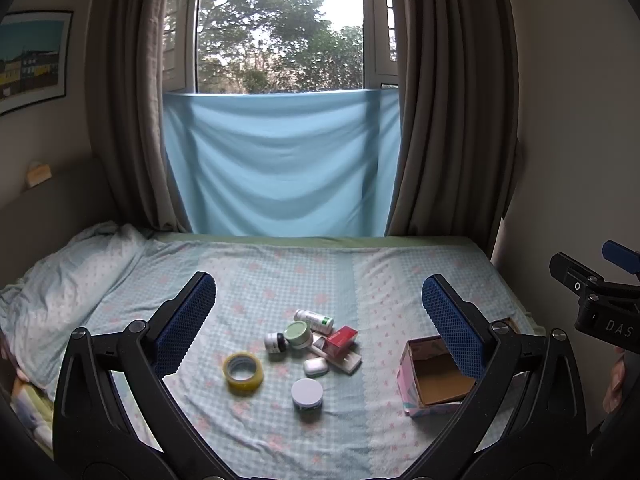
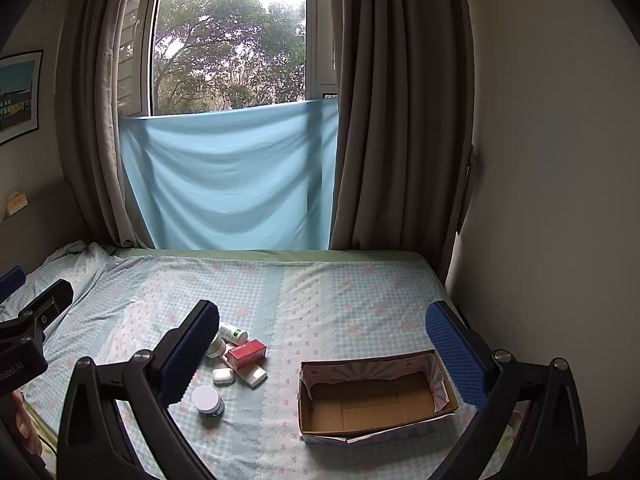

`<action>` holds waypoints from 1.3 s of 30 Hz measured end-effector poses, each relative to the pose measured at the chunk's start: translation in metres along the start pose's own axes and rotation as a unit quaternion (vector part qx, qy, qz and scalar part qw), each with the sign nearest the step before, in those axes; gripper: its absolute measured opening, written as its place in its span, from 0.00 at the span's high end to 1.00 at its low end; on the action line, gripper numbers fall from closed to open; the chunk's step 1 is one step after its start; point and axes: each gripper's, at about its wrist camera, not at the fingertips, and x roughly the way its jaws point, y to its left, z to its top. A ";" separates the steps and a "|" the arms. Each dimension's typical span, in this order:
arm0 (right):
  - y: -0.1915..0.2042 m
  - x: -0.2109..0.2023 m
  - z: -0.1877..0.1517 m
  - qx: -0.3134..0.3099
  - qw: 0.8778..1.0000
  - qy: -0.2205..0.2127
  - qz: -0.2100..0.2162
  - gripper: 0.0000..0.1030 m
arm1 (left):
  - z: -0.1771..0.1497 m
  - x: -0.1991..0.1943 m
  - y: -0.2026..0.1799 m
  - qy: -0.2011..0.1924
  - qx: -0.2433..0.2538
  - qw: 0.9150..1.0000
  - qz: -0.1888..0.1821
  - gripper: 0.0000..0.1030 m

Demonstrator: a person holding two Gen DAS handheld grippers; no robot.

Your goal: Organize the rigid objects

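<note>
Both grippers hover spread wide over a bed, gripping nothing.

Left gripper [image 1: 319, 292] has its blue-padded fingers [image 1: 186, 320] far apart above the checked bedsheet [image 1: 280, 272]; the right gripper [image 2: 322, 320] is equally splayed and empty. In the left wrist view a cluster of small items lies at 6 o'clock from the window [image 1: 280, 28]: a yellow tape roll [image 1: 243, 372] at the cluster's 8 o'clock, a white-lidded jar [image 1: 307, 394] at 6 o'clock, a white earbud case [image 1: 315, 367] centrally, a green-lidded jar [image 1: 299, 334] and a small dark jar [image 1: 276, 342] touching, a white bottle [image 1: 314, 321] at 12 o'clock, and a red box [image 1: 341, 340] resting on a flat white box [image 1: 347, 363]. An open cardboard box [image 2: 372, 396], empty, sits well apart at the cluster's 3 o'clock.
</note>
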 end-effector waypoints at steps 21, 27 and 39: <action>0.040 0.078 -0.030 -0.027 0.991 0.095 0.087 0.00 | -0.057 0.045 0.063 0.133 -0.058 0.985 0.089 0.00; 0.077 0.133 -0.043 -0.005 0.985 0.155 0.082 0.00 | -0.089 0.102 0.118 0.191 -0.078 0.975 0.080 0.01; 0.138 0.302 -0.069 0.081 0.944 0.316 0.053 0.00 | -0.187 0.263 0.189 0.330 -0.084 0.938 0.072 0.01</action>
